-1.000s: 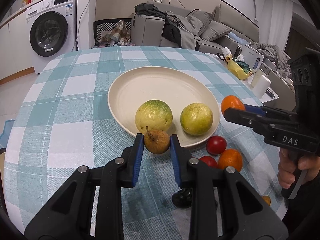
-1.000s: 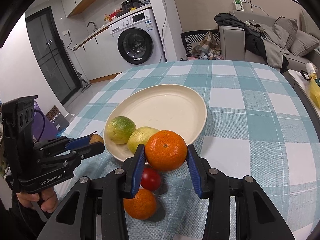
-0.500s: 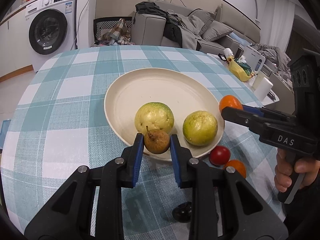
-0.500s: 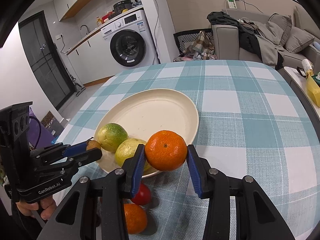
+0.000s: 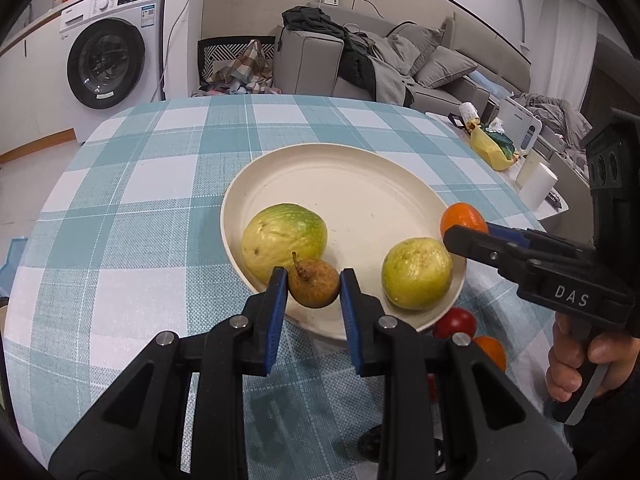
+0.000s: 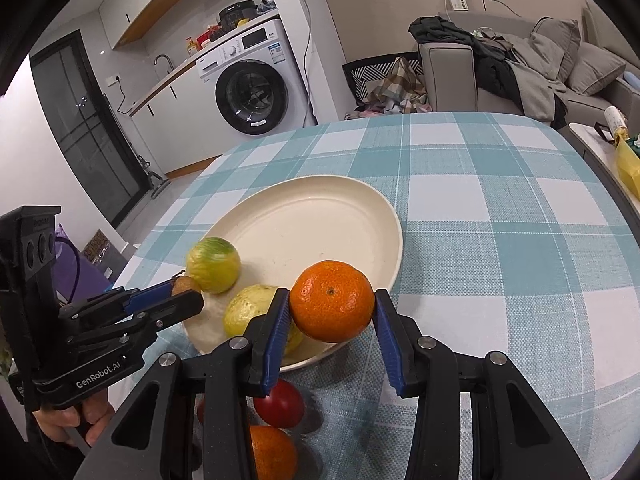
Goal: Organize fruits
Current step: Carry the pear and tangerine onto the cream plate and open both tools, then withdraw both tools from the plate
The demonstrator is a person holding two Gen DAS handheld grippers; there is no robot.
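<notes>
My left gripper (image 5: 314,284) is shut on a small brown fruit with a stem (image 5: 314,283), held over the near rim of the cream plate (image 5: 352,184). Two yellow-green fruits (image 5: 285,236) (image 5: 417,273) lie on the plate's near half. My right gripper (image 6: 331,307) is shut on an orange (image 6: 332,301), just above the plate's (image 6: 312,220) near right rim. In the right wrist view the left gripper (image 6: 182,298) comes in from the left with the brown fruit (image 6: 185,285). In the left wrist view the right gripper (image 5: 460,232) enters from the right, the orange (image 5: 462,218) at its tip.
A red fruit (image 6: 280,402) and another orange (image 6: 272,454) lie on the checked tablecloth (image 6: 500,240) in front of the plate. A small dark fruit (image 5: 370,444) sits under my left gripper. A side table with a yellow bag (image 5: 486,148) stands right of the table.
Both grippers have moved forward over the plate's near rim with their fruits still held. The loose fruits on the cloth now sit lower in both views.
</notes>
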